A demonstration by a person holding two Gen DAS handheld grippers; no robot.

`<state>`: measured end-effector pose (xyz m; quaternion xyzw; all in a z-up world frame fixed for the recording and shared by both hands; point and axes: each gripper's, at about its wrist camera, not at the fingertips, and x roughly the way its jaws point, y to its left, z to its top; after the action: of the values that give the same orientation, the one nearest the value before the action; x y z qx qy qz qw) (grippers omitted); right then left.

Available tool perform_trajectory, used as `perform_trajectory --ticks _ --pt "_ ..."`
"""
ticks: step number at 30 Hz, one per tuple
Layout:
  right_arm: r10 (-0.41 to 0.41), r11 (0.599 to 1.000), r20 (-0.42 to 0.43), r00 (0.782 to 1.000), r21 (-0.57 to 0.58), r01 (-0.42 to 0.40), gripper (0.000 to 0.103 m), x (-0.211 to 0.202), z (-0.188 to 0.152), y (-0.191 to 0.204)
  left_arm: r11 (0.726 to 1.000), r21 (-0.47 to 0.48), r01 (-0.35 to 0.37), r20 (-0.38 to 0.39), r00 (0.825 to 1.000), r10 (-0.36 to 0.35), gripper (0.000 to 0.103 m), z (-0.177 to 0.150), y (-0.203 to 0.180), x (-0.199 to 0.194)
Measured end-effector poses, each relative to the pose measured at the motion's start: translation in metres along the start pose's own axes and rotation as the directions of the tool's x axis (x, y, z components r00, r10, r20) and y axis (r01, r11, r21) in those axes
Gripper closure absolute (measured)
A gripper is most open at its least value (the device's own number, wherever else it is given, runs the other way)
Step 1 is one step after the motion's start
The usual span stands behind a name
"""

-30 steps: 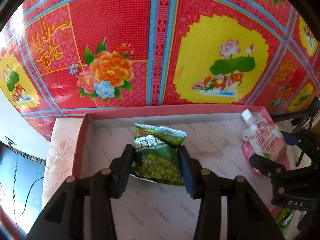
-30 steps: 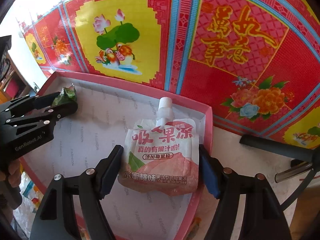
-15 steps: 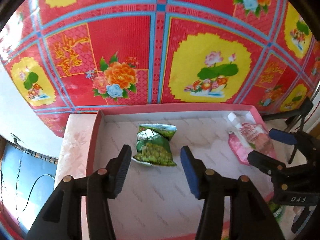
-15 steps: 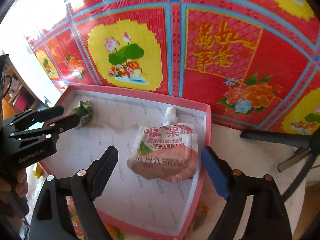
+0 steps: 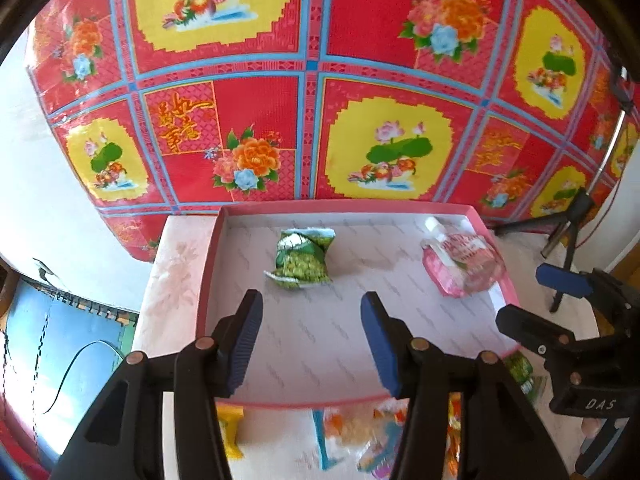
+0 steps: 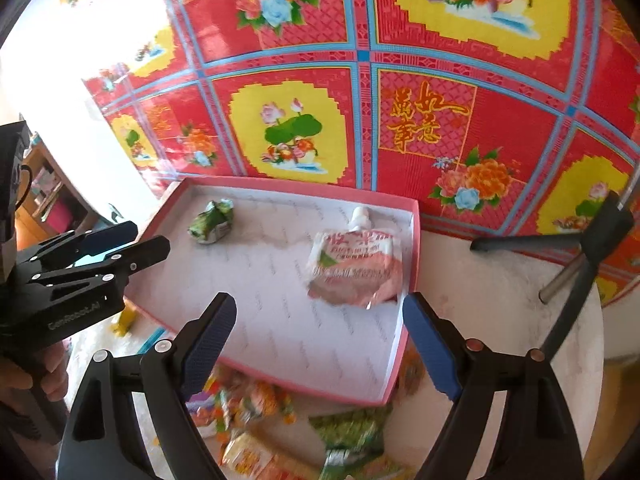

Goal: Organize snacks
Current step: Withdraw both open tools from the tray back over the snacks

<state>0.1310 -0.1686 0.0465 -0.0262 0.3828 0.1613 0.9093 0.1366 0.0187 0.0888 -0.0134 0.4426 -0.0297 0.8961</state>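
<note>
- Left wrist view: a shallow rectangular pink cardboard box [image 5: 496,240], lined with white printed paper, lies on a pale marbled table [image 5: 172,280].
- A crinkled green foil bag of peas [image 5: 302,260] lies flat in the box toward its far left side.
- A soft pink pouch with a white screw cap [image 5: 460,264] lies in the far right corner, well apart from the bag.
- The left gripper [image 5: 312,340], black with ribbed blue pads, points down over the middle of the box; its jaws are parted and hold nothing.
- Right wrist view: the right gripper [image 6: 316,344] hangs over the near part of the box with jaws spread wide and empty; the pouch lies just beyond its tips.
- Loose glossy snack packets [image 6: 280,420], blurred, lie on the table in front of the box.
- A hand [image 6: 40,376] holds the handle of the left gripper at the left edge.
</note>
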Motion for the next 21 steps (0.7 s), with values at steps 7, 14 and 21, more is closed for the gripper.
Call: perform_trajectory --ticks 7,14,21 --pt "0.015 1.000 0.000 1.000 0.009 -0.015 0.016 -0.017 -0.022 0.004 1.000 -0.014 0.007 -0.012 1.000 -0.008 0.049 -0.015 0.000 -0.005" --pt "0.022 1.000 -0.009 1.000 0.018 -0.022 0.016 -0.032 -0.047 0.007 0.999 -0.035 0.025 -0.039 0.999 -0.026 0.049 -0.037 -0.001 -0.012" --pt "0.022 0.999 -0.018 1.000 0.033 -0.021 0.016 -0.040 -0.070 0.007 0.999 -0.032 0.033 -0.069 0.997 -0.035 0.049 -0.057 -0.004 -0.015"
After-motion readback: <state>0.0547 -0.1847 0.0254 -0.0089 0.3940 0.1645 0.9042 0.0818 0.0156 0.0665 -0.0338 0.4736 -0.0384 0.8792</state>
